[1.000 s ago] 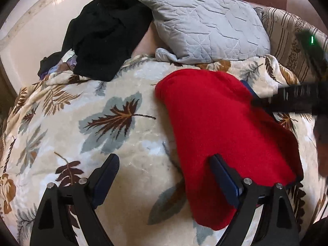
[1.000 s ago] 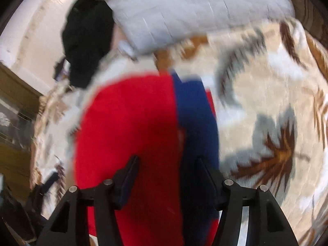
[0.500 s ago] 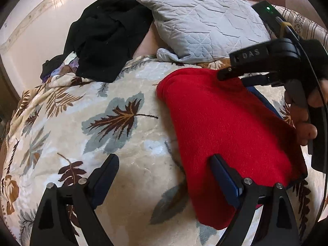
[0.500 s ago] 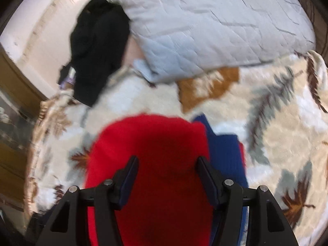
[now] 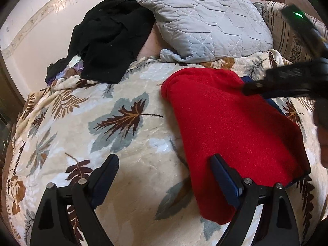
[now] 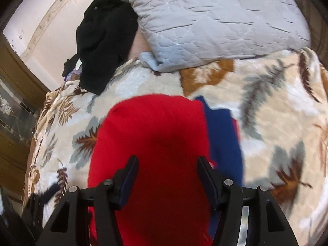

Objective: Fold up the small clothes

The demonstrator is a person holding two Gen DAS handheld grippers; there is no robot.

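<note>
Lying folded on the plush leaf-print blanket (image 5: 127, 155): fuzzy red garment (image 5: 231, 131), blue fabric edging its far side. Quilted grey pillow (image 5: 207, 22) and crumpled black clothing (image 5: 110, 39) behind. Left gripper (image 5: 164, 176) spread wide, holding nothing, one finger over the red edge. Right gripper (image 6: 167, 172) parted above the red knit, gripping nothing.

A red knit garment (image 5: 231, 131) lies folded flat on the bedding, blue fabric (image 6: 223, 135) showing along its right edge
</note>
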